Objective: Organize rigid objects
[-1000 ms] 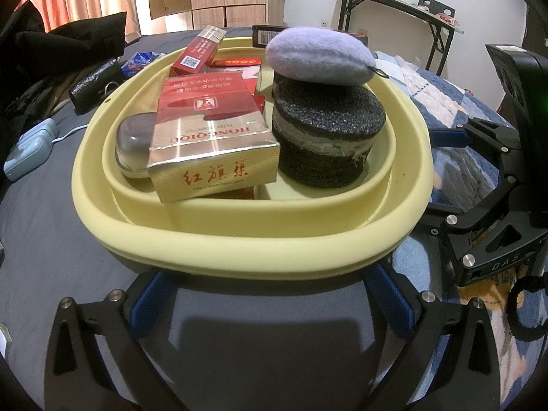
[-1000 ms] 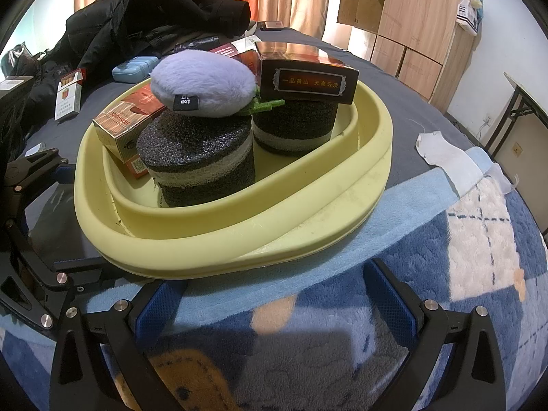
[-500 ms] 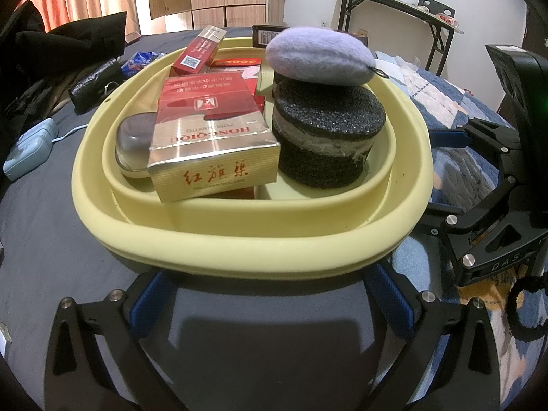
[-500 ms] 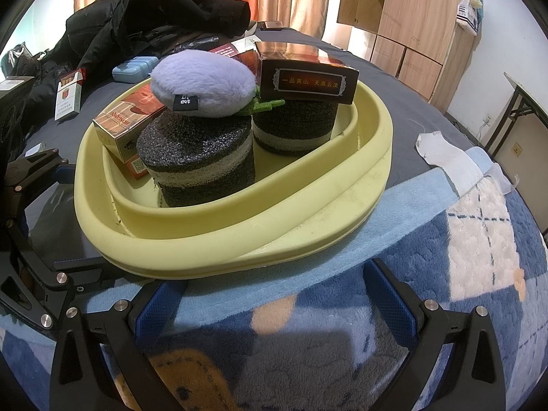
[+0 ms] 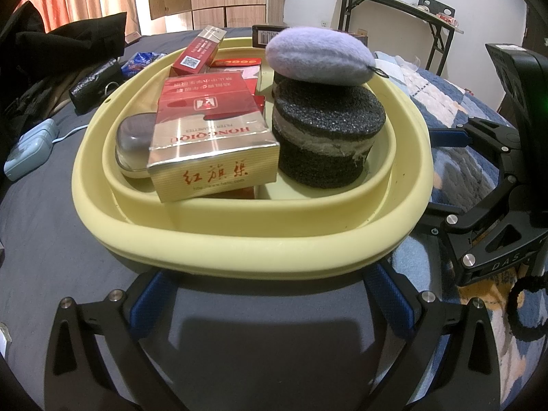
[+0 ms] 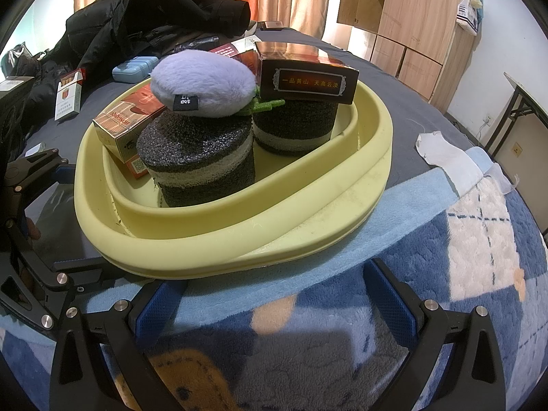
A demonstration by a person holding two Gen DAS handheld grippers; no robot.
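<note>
Left tool (image 5: pixel 270 294) spread, straddling basin (image 5: pixel 253 250) rim

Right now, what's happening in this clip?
A person holds a hand-held gripper at each side of a yellow basin on a bed. The left hand-held gripper and right hand-held gripper are both open and empty. The basin holds cigarette boxes, black sponges and a purple plush.

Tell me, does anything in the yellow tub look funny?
Yes. A fluffy purple toy sits tilted atop a black sponge, and a dark box balances on another sponge; both look wobbly.
</note>
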